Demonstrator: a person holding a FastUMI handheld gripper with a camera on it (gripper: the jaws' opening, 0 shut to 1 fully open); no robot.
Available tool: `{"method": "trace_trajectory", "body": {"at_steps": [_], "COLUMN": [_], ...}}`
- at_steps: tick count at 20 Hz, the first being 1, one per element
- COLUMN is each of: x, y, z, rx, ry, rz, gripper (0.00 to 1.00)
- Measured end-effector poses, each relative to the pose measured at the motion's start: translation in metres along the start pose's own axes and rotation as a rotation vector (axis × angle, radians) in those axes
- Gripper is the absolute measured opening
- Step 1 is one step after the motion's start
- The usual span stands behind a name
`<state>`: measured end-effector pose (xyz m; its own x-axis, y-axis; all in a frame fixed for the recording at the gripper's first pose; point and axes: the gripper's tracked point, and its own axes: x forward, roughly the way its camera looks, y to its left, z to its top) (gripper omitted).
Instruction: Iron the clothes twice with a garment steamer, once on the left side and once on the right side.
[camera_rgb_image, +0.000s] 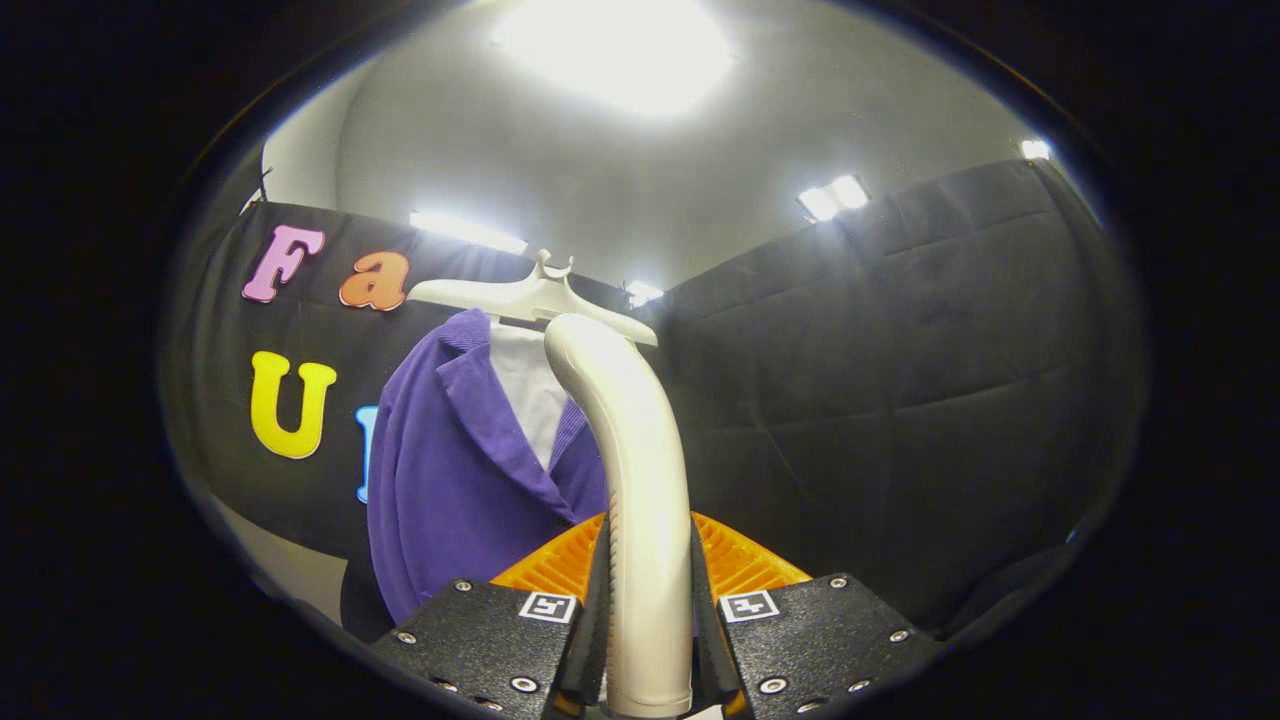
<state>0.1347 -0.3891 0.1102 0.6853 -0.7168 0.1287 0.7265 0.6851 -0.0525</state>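
I have the gripper clamped on the garment steamer's handle, both fingers pressing its sides. The purple jacket hangs on a white hanger just beyond, left of the handle. My call: keep the grip firm and sweep the head flat down one front panel, slowly.

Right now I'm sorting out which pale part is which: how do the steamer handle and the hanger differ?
The steamer handle rises upright and curves forward at its top; the hanger spreads sideways. The handle is clamped in the gripper; the hanger carries the purple jacket. Both are off-white plastic.
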Motion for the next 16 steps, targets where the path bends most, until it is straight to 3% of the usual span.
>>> {"method": "trace_trajectory", "body": {"at_steps": [7,16], "x": [0.074,0.142], "y": [0.005,0.032], "z": [0.008,-0.05], "rx": [-0.047,-0.11], "ry": [-0.028,0.074], "rz": [-0.059,-0.054], "gripper": [0.38,0.38]}}
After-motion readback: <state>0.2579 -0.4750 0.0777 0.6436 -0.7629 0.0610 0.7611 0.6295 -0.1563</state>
